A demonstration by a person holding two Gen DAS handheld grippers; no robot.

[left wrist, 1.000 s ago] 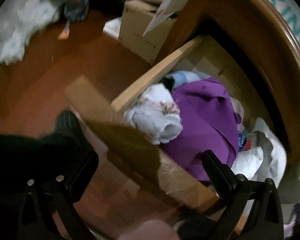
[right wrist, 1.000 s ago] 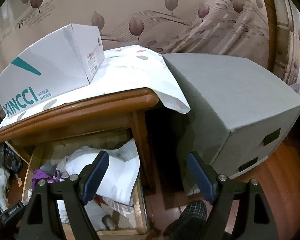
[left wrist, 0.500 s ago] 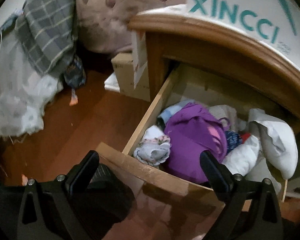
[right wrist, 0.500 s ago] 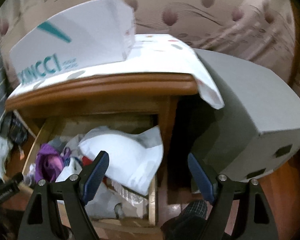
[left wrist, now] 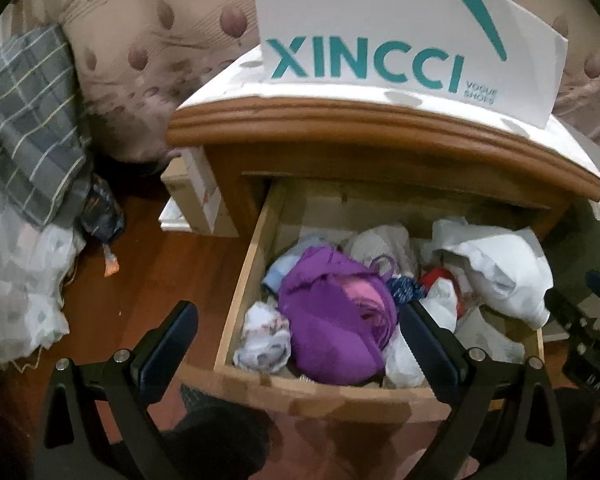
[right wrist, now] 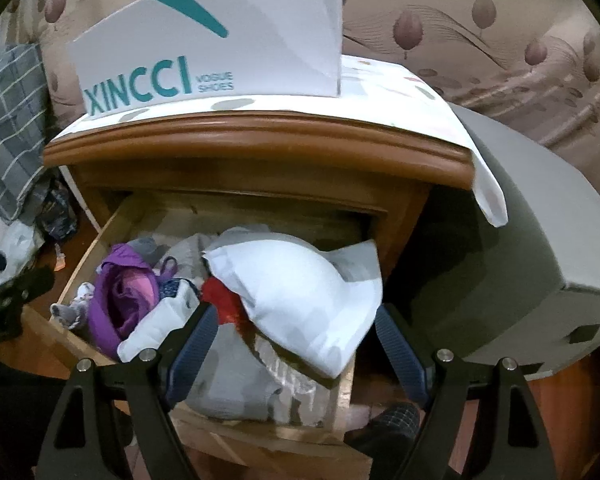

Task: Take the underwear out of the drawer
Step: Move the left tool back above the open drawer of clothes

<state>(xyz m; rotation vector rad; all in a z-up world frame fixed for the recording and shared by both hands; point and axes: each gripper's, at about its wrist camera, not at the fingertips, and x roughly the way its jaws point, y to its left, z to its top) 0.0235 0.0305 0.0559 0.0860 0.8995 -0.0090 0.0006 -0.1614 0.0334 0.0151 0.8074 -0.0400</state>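
Note:
The wooden nightstand's drawer [left wrist: 240,288] [right wrist: 80,268] stands pulled open, stuffed with clothing. A purple garment [left wrist: 332,320] [right wrist: 116,300] lies at its front left, with a small white floral piece [left wrist: 264,340] beside it, a red item [right wrist: 224,300] and a white padded bag [left wrist: 504,268] [right wrist: 296,292] on the right. My left gripper [left wrist: 296,328] is open and empty, hovering above the drawer's front edge, framing the purple garment. My right gripper [right wrist: 296,340] is open and empty, above the white bag. I cannot tell which piece is underwear.
A white XINCCI shoe box [left wrist: 380,40] [right wrist: 220,48] sits on the nightstand top. A grey box [right wrist: 540,248] stands right of the nightstand. A cardboard box [left wrist: 196,196] and checked bedding [left wrist: 32,120] lie left, on the wooden floor [left wrist: 140,272].
Both grippers swung toward the open drawer and tilted up. The left view went from the floor and drawer side to facing the drawer front. Both stayed open and empty.

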